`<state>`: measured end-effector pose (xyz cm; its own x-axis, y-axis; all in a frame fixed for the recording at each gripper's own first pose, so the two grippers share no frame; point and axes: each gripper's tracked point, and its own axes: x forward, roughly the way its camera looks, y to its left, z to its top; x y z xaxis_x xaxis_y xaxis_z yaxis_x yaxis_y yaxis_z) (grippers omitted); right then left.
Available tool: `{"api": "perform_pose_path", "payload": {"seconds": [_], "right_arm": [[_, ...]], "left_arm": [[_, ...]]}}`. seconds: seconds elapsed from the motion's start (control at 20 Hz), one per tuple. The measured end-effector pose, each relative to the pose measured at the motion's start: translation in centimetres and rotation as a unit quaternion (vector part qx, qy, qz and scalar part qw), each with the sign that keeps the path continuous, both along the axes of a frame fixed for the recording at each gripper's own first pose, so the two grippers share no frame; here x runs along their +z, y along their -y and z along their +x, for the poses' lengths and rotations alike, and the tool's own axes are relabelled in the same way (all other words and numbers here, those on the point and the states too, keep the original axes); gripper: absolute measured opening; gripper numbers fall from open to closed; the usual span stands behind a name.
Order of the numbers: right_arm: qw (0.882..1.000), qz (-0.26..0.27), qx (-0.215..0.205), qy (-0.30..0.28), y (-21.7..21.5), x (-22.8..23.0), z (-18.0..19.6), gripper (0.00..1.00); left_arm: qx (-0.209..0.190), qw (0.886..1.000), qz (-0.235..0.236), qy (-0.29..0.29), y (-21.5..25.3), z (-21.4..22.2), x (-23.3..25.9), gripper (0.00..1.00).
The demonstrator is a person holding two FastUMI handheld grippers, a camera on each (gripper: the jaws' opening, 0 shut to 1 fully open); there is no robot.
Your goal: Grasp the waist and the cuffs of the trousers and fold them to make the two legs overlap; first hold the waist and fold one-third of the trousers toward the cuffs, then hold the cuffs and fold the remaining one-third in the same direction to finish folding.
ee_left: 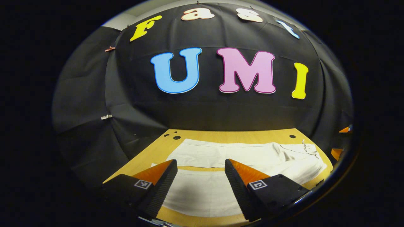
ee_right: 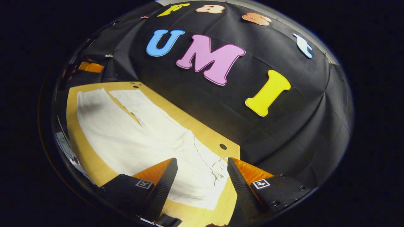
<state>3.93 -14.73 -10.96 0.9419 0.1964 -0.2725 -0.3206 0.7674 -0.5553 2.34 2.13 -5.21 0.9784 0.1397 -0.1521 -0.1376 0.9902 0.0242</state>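
Note:
White trousers (ee_left: 240, 156) lie flat on the wooden table (ee_left: 148, 154), the two legs side by side with a narrow gap between them. The waist (ee_left: 311, 157) with its drawstring is at the right; the cuffs (ee_left: 176, 151) are at the left. My left gripper (ee_left: 200, 162) hovers open over the near leg, close to the cuff end. In the right gripper view the trousers (ee_right: 126, 135) run away to the upper left, and the waist (ee_right: 205, 179) lies just under my right gripper (ee_right: 201, 160), which is open with nothing between its fingers.
The black cloth wall rises right behind the table's far edge (ee_left: 233, 130). Small round holes (ee_left: 176, 137) mark the tabletop corners, and one hole (ee_right: 222, 146) sits near the waist. An orange part of the other gripper (ee_right: 91, 66) shows beyond the cuffs.

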Motion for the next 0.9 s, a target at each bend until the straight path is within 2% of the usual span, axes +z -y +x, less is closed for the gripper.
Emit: {"api": "perform_pose_path", "payload": {"seconds": [0.05, 0.35, 0.6, 0.75, 0.9], "right_arm": [[1.000, -0.015, 0.008, -0.010, 0.8, -0.8, 0.3, 0.98], [0.992, -0.091, 0.050, -0.069, 5.5, -5.3, 0.5, 0.99], [0.976, -0.165, 0.097, -0.102, 8.4, -9.0, 0.2, 0.98], [0.966, -0.200, 0.096, -0.132, 11.4, -11.7, -0.6, 0.98], [0.957, -0.228, 0.109, -0.143, 12.6, -13.1, -0.8, 0.98]], "left_arm": [[0.004, 1.000, -0.001, -0.003, 0.1, -0.1, -0.4, 0.95], [0.035, 0.999, -0.016, -0.026, 0.9, -1.5, -2.5, 0.96], [0.049, 0.998, -0.016, -0.037, 1.8, -2.4, -4.0, 0.95], [0.058, 0.997, -0.029, -0.044, 2.1, -2.9, -4.5, 0.95], [0.067, 0.996, -0.030, -0.048, 2.0, -3.6, -5.4, 0.95]]}}
